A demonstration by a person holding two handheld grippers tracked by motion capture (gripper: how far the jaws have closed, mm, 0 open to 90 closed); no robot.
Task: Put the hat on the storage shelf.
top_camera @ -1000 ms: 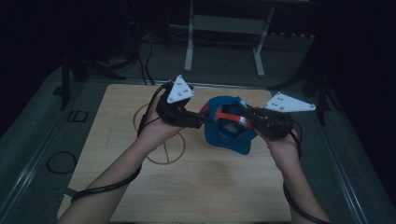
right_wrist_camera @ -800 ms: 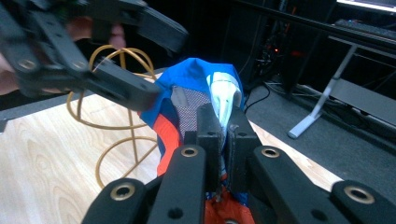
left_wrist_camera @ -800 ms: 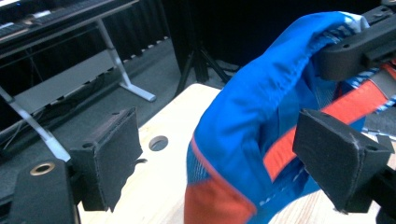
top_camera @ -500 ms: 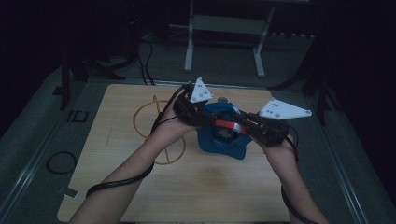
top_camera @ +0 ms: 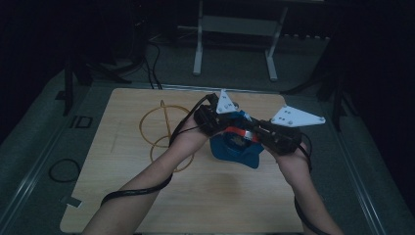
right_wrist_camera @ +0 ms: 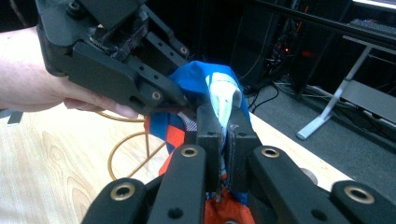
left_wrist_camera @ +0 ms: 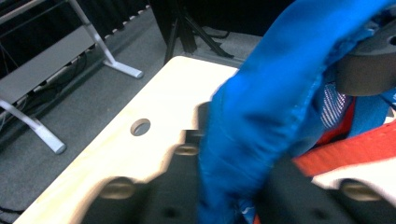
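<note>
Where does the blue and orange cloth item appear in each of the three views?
High view: the blue cloth item sits right of centre on the wooden table, between the left gripper and the right gripper.
Left gripper view: the cloth takes up the right half, draped over the jaws.
Right gripper view: the cloth is at centre, pinched between the jaws.
Shared landmark: the pale wooden table.
</note>
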